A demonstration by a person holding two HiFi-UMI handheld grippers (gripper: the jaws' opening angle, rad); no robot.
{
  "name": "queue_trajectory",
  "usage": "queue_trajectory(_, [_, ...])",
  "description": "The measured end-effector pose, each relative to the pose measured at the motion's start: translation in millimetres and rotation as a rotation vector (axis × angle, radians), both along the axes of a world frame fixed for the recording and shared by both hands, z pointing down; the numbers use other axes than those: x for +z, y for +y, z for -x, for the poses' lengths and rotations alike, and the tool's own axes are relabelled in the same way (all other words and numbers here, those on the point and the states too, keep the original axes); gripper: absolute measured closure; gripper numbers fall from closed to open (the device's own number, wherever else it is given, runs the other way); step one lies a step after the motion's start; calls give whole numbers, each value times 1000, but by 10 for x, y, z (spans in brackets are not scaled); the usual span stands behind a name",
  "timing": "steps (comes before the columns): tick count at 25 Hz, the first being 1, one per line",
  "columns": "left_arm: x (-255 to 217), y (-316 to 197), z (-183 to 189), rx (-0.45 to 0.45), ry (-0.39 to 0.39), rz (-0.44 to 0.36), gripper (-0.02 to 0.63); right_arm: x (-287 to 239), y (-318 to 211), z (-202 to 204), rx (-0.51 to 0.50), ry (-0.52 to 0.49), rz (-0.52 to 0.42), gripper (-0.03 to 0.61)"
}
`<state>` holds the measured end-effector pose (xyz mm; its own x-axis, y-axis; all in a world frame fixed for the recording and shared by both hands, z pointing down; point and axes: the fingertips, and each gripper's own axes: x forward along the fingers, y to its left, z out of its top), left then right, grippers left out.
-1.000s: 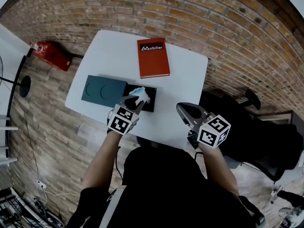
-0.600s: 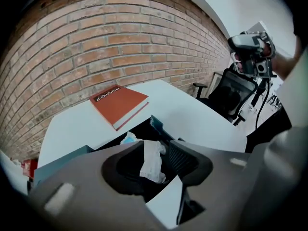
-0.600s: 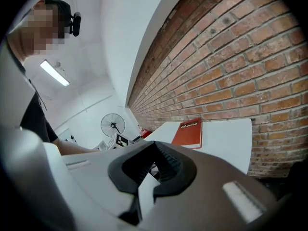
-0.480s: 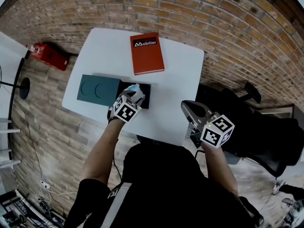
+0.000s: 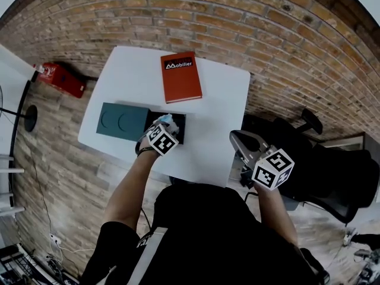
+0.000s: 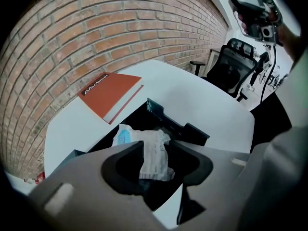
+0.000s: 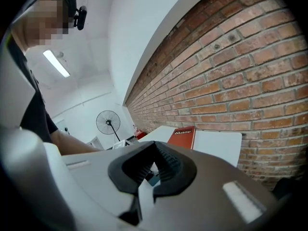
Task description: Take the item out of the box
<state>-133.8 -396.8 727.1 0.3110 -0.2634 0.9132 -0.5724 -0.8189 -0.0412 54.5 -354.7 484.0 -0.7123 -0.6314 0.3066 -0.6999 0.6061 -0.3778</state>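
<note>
While the white table (image 5: pixel 219 111) leaves you plenty of room to set things down, it carries only three things: an orange-red book (image 5: pixel 181 76) at the far side, a teal lid (image 5: pixel 122 120) lying flat at the left, and, just beside that lid, the open black box (image 5: pixel 180 132).

Your right gripper (image 5: pixel 236 138) hangs off the table's near right corner, well apart from the box, with its jaws drawn together on nothing. Leave it there, or bring it over only if the box needs pinning down.

Your left gripper (image 5: pixel 164 125) points steeply down into the box. Its jaws have just been opening and now stand at their widest. The white packet (image 6: pixel 150 150) is between them but not pinched. It lies crumpled inside the box, one end printed blue.

The step in hand looks like the grasp. Sink a little deeper so your fingertips (image 6: pixel 126 147) bracket the packet's thick middle rather than its loose edge. Keep them off the box walls, then close gently until the wrapper is just held. Lift straight up: a packet this soft and light will probably slip or snag if you drag it over the box's far wall.
</note>
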Motion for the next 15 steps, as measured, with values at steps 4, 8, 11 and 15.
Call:
queue_trajectory(4, [79,-13,-1,36,-54,30,442,-77,-8,-63,16,-1,-14,578])
queue_trajectory(8, [66,-71,49,25,-77,7,507,-106,-2,-119,35,-5,-20,578])
queue_trajectory(11, [-21,-96,69,33,-66,-14,555,-136,-16,-120,42,-11,-25,578])
queue_trajectory(15, [-220,-148,76,41,-22,-37,598,-190,-72,-107,44,-7,-41,578])
